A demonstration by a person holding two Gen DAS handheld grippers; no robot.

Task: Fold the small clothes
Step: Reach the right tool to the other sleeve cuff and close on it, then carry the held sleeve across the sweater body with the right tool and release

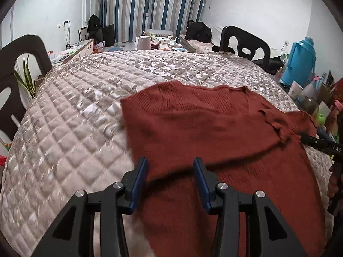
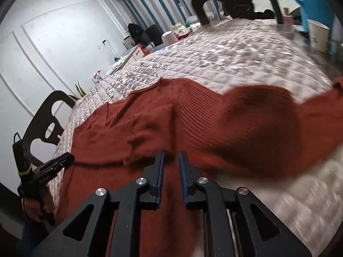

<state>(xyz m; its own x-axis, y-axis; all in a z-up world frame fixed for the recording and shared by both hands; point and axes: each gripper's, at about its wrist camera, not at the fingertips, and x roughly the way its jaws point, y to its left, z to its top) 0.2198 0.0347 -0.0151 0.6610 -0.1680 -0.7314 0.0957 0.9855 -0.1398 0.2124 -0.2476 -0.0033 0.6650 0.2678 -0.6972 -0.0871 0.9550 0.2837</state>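
Rust knit sweater (image 1: 214, 128) on quilted cover (image 1: 75, 117)

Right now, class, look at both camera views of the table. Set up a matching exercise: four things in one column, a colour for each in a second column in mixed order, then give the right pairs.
Things:
1. sweater
2. flask
3. chair
4. paper cup

Colours:
A. black
B. white
C. rust red
D. bright blue

Pairs: 1-C, 2-D, 3-A, 4-B

The sweater lies spread on the quilted cover.
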